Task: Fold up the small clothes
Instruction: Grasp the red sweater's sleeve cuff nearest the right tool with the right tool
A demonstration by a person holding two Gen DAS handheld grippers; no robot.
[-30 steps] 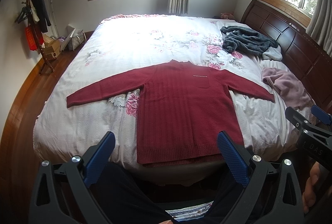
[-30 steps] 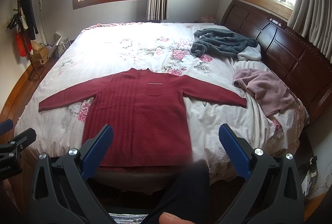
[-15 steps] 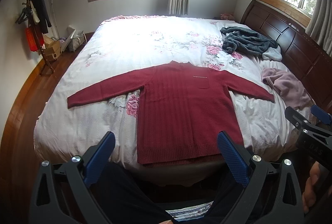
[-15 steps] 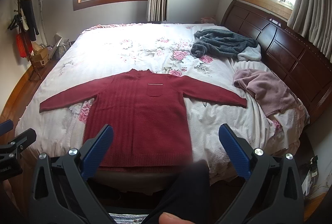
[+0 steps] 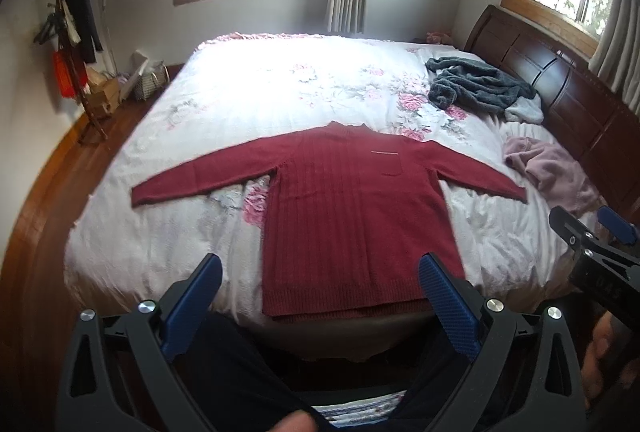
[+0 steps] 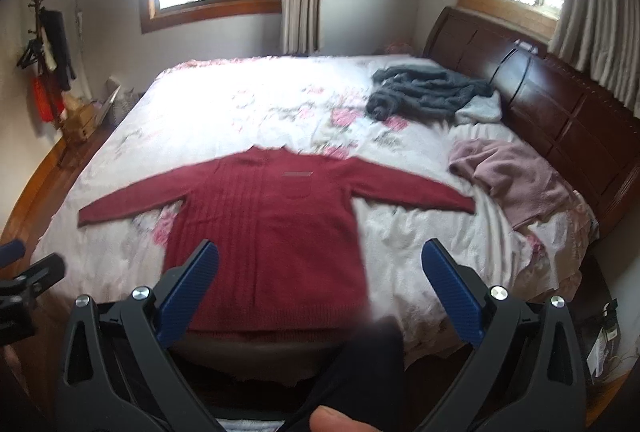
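Observation:
A dark red knitted sweater (image 5: 352,208) (image 6: 272,232) lies flat on the bed, front up, both sleeves spread out sideways, hem at the near edge. My left gripper (image 5: 320,272) hangs open above the bed's near edge, short of the hem, with nothing between its blue pads. My right gripper (image 6: 320,264) is open too, held at a similar height just off the near edge, and empty. The right gripper also shows at the right border of the left wrist view (image 5: 592,244).
The bed (image 5: 280,100) has a white floral cover. A grey fleece garment (image 5: 476,84) and a pink garment (image 5: 556,168) lie near the dark wooden headboard (image 6: 560,112). A coat stand (image 5: 72,44) and boxes stand by the left wall. The person's dark-trousered legs are below the grippers.
Both views have tipped up and blurred slightly, so the sweater sits lower and a little nearer in frame. The sweater itself has not moved, and both grippers stay open.

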